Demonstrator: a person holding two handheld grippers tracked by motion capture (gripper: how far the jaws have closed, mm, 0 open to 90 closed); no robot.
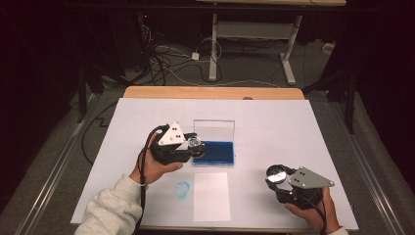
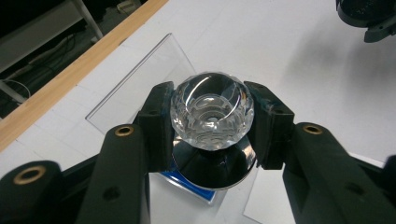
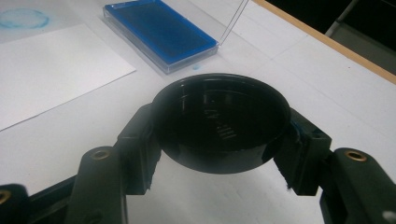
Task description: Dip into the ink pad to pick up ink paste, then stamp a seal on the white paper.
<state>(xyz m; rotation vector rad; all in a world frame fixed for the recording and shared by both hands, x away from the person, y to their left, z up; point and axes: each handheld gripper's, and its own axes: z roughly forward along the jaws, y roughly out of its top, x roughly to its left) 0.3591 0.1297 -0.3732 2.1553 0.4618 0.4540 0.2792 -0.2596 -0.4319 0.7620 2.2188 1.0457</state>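
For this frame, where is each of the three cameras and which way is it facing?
High view: above the person's side, looking forward and down on the table; forearms, both hands, left gripper, right gripper.
Left gripper view: rides that gripper, looking along its fingers at the clear faceted knob.
Right gripper view: rides that gripper, looking along its fingers at the black round cap.
Shared: the blue ink pad.
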